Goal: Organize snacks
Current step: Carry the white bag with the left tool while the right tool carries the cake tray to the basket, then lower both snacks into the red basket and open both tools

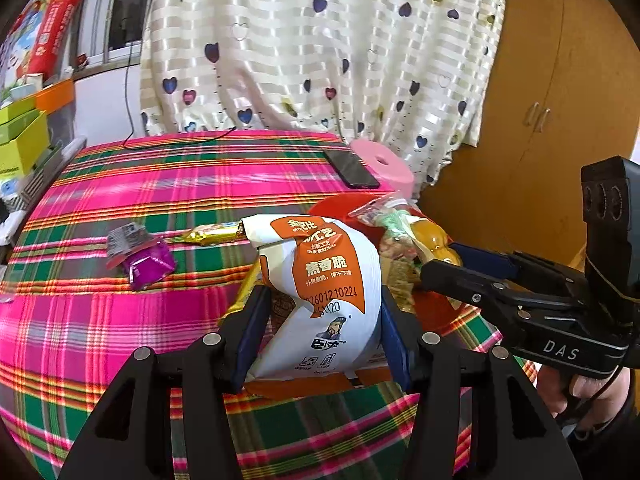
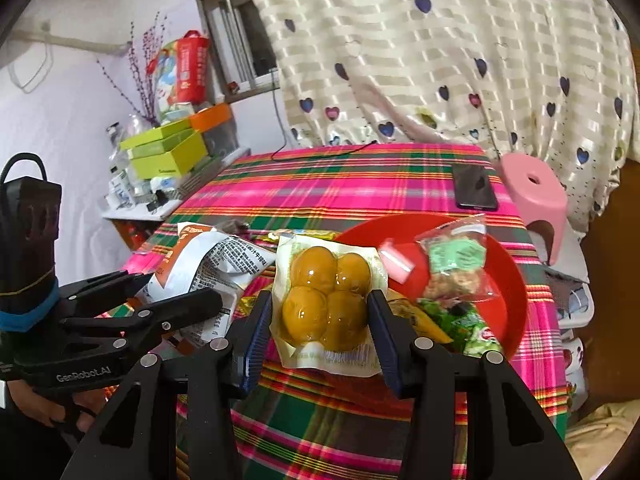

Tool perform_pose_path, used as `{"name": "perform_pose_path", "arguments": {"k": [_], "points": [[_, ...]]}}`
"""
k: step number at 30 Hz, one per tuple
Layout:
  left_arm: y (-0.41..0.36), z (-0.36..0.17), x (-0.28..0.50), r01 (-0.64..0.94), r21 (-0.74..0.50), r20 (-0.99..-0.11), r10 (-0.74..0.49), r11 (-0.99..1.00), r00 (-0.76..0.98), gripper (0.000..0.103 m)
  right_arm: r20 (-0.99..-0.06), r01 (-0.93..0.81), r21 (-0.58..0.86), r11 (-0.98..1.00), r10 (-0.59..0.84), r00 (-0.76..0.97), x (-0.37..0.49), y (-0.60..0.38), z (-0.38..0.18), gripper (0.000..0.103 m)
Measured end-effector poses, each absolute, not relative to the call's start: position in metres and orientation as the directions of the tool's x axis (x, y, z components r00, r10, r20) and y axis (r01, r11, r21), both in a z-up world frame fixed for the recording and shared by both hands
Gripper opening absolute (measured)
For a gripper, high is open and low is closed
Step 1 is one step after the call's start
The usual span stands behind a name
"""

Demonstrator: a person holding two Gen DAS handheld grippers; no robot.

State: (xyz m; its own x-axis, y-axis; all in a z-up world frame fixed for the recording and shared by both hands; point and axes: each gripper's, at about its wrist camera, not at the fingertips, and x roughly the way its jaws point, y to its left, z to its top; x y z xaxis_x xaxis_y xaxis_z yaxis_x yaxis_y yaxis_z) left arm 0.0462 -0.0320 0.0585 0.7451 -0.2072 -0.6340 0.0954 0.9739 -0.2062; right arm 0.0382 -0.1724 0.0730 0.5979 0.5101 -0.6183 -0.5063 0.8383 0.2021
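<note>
1. The left tongs (image 1: 320, 344) pinch a white-and-orange snack bag (image 1: 320, 292), held above the plaid-covered worktop (image 1: 168, 184), just left of the red plate (image 2: 508, 280).
2. The right tongs (image 2: 320, 320) pinch a clear pack of four yellow-brown balls (image 2: 326, 296) at the plate's left edge.
3. On the plate lie a clear bag with green pieces (image 2: 456, 260), a small pink packet (image 2: 396, 262) and a green wrapper (image 2: 476, 328).
4. A purple packet (image 1: 146, 262) and a gold bar (image 1: 212, 234) lie on the cloth to the left; a black phone (image 1: 351, 168) lies near the far edge.
</note>
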Motion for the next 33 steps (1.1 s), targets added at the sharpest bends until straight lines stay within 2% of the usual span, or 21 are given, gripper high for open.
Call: {"name": "perform_pose_path", "arguments": {"k": [22, 33], "points": [[-0.077, 0.056, 0.074, 0.207, -0.22, -0.643, -0.301, 0.953, 0.704, 0.054, -0.643, -0.356, 0.217, 0.909, 0.407, 0.648, 0.055, -0.24, 0.062, 0.046], [-0.097, 0.043, 0.089, 0.255, -0.236, -0.674, -0.347, 0.938, 0.652, 0.054, -0.678, -0.351, 0.225, 0.909, 0.405, 0.614, 0.066, -0.241, 0.046, 0.046]]}}
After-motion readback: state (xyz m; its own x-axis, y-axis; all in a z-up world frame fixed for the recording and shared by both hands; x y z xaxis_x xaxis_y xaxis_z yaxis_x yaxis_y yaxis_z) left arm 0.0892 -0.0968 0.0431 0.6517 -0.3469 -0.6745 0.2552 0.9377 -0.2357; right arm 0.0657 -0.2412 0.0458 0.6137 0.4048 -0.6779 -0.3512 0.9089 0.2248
